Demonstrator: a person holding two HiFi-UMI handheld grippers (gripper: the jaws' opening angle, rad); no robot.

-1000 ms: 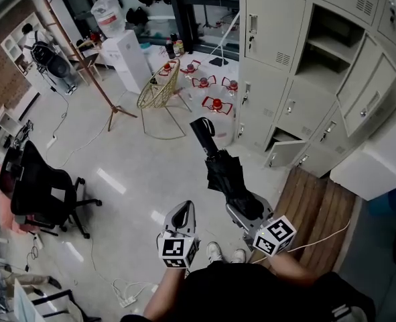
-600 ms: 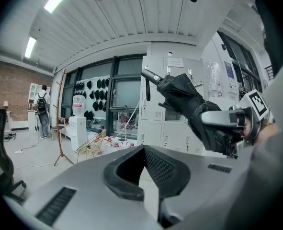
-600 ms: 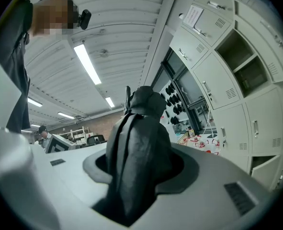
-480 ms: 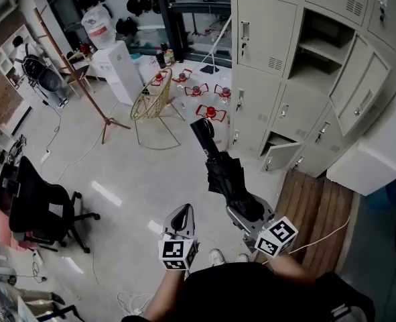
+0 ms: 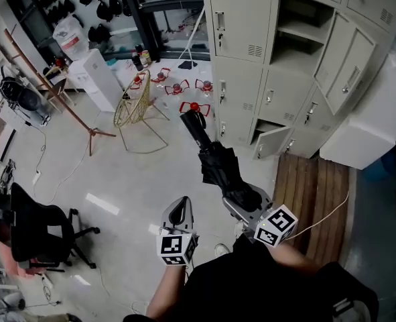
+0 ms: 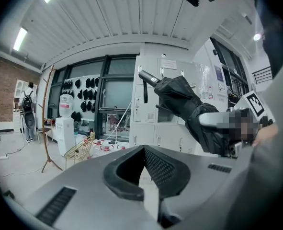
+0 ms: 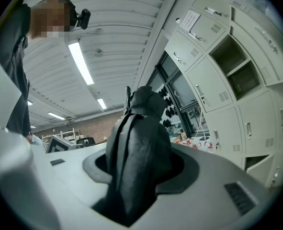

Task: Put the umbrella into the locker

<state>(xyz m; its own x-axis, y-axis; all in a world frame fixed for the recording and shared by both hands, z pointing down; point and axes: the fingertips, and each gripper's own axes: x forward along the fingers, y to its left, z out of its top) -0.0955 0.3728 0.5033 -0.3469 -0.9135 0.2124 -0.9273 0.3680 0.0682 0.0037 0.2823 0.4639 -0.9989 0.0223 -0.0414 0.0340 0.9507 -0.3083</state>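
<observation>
The right gripper [image 5: 243, 198] clamps the cloth end of a black folded umbrella [image 5: 214, 161], which juts forward in the air above the glossy pale floor [image 5: 130, 180], its handle [image 5: 192, 123] toward the bank of pale grey metal lockers [image 5: 241, 25] but apart from them. The left gripper [image 5: 179, 211] hangs just beside it, jaws together and empty

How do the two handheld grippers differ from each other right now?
The right gripper is clamped on the folded black umbrella, while the left gripper holds nothing. The right gripper's jaws are spread by the umbrella's bundle, whereas the left gripper's jaws meet at their tips. Both are held out in front of the person and point roughly toward the lockers.
</observation>
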